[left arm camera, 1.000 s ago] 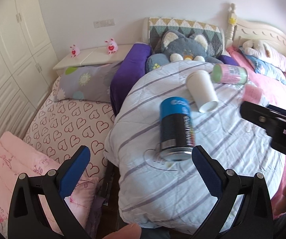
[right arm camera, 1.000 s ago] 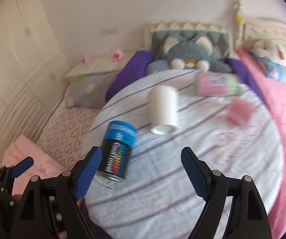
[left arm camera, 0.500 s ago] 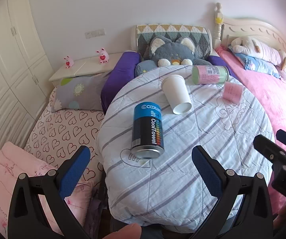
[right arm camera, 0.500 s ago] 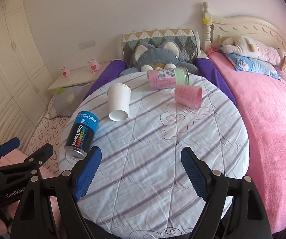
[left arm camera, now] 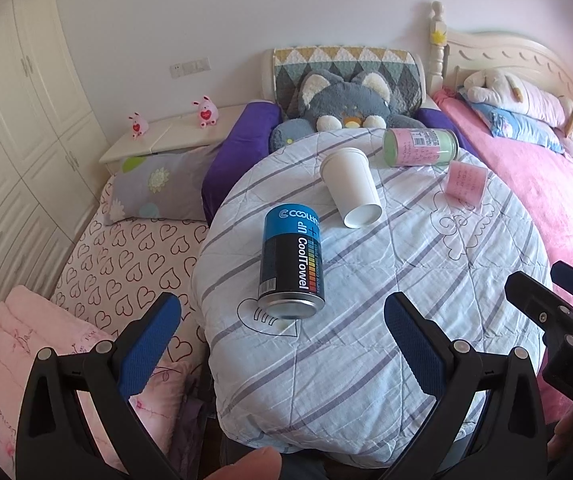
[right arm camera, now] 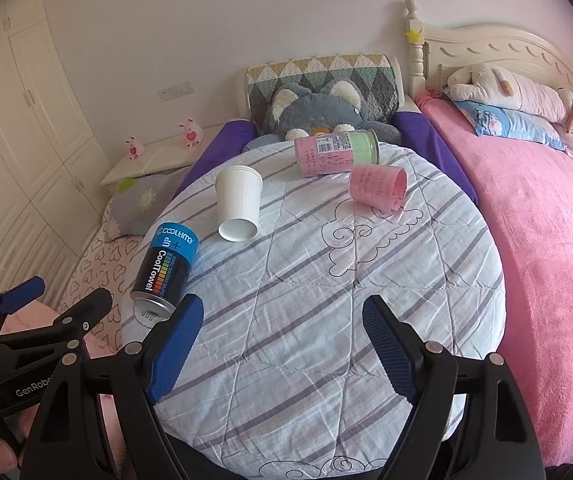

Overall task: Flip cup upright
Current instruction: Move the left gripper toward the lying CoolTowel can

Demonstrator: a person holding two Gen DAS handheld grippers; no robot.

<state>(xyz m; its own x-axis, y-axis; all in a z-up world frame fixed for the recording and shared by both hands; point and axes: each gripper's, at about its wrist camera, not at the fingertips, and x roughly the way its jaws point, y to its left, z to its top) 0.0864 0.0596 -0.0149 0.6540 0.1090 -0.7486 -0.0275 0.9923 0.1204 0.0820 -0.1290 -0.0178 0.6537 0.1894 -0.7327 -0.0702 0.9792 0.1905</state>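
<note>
A white paper cup [left arm camera: 351,187] [right arm camera: 238,201] lies on its side on a round striped cushion [left arm camera: 426,280] [right arm camera: 306,300], mouth toward me. A pink cup [left arm camera: 466,182] [right arm camera: 378,186] lies on its side at the far right of the cushion. My left gripper [left arm camera: 282,340] is open and empty, at the cushion's near left edge behind a blue and black CoolTowel can [left arm camera: 292,258]. My right gripper [right arm camera: 282,344] is open and empty above the cushion's near edge, well short of both cups.
The CoolTowel can [right arm camera: 166,270] lies at the cushion's left edge. A pink and green canister [left arm camera: 420,147] [right arm camera: 336,151] lies at the far side. A grey plush cat [right arm camera: 326,112] sits behind. A pink bed [right arm camera: 546,240] is on the right, heart-print bedding [left arm camera: 126,264] on the left.
Both grippers have pulled back from the cushion, so more of it shows. The right gripper's view has swung right. The cups and cans have not moved.
</note>
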